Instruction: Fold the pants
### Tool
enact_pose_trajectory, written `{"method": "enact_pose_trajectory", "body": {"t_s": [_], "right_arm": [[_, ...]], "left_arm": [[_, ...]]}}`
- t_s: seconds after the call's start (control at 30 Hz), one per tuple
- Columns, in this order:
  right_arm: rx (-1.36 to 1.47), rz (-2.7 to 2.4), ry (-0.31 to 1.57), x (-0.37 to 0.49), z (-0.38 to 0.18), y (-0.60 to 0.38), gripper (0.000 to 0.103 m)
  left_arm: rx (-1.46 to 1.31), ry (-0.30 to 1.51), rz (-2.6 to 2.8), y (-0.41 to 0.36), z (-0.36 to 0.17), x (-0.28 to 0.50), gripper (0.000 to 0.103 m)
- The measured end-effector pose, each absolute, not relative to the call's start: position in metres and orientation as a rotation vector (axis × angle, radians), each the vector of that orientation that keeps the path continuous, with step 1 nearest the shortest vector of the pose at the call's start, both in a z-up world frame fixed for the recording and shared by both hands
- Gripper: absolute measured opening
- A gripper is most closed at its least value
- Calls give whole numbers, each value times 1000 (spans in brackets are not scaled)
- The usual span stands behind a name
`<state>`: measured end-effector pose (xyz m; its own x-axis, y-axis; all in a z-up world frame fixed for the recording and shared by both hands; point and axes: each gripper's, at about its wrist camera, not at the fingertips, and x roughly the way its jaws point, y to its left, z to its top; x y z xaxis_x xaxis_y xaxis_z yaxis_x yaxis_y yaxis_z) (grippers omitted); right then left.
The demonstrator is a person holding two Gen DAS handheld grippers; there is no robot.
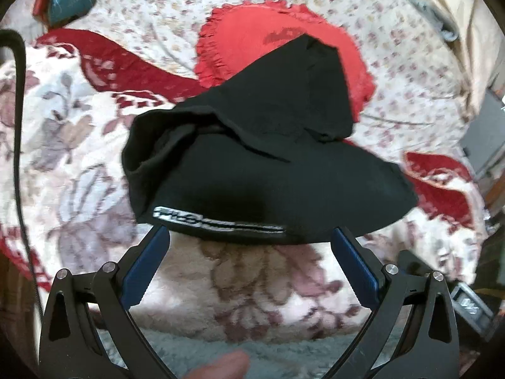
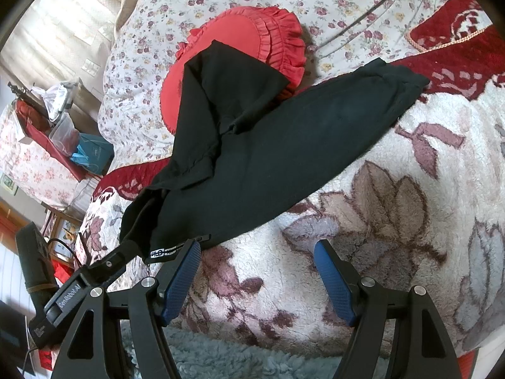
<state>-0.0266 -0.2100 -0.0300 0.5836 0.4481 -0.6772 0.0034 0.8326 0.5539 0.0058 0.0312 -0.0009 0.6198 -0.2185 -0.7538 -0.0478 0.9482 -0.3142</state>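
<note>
In the left wrist view, the left hand-held gripper [image 1: 249,237] is wide open, its two blue pads [image 1: 146,265] far apart and holding nothing. The black pants [image 1: 262,170] lie on the bed, on a fleece blanket [image 1: 79,145] with a flower pattern. Their near edge, with a white printed label [image 1: 217,219], is just at the pad tips; whether it touches them I cannot tell. The far part of the pants lies up on a red pillow [image 1: 240,44] with a frill. A fingertip [image 1: 221,366] shows at the bottom edge.

In the right wrist view, the right hand-held gripper [image 2: 257,246] is also open and empty. The pants [image 2: 268,158] stretch from near left to far right across the blanket [image 2: 394,221]. One leg goes far right, the other lies over the pillow [image 2: 252,38]. The left pad [image 2: 183,278] touches the near edge of the pants or is just beside it. The left hand-held gripper [image 2: 121,252] is seen at the near left end of the pants, beside the label [image 2: 165,251].
</note>
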Motion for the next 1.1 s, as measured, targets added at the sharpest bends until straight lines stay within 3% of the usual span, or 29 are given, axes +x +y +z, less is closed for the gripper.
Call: {"method": "enact_pose_trajectory", "body": {"t_s": [0.33, 0.57, 0.83, 1.1], "right_arm": [[557, 285, 914, -29, -34, -209, 73], [567, 304, 899, -32, -32, -212, 73], [591, 326, 890, -31, -30, -216, 73], [593, 327, 902, -29, -30, -216, 73]], "left_arm": [[-591, 856, -381, 62, 10, 5, 102], [-567, 879, -233, 128, 24, -8, 102], [-774, 952, -303, 189, -11, -6, 102], [-1070, 971, -435, 183, -43, 21, 102]]}}
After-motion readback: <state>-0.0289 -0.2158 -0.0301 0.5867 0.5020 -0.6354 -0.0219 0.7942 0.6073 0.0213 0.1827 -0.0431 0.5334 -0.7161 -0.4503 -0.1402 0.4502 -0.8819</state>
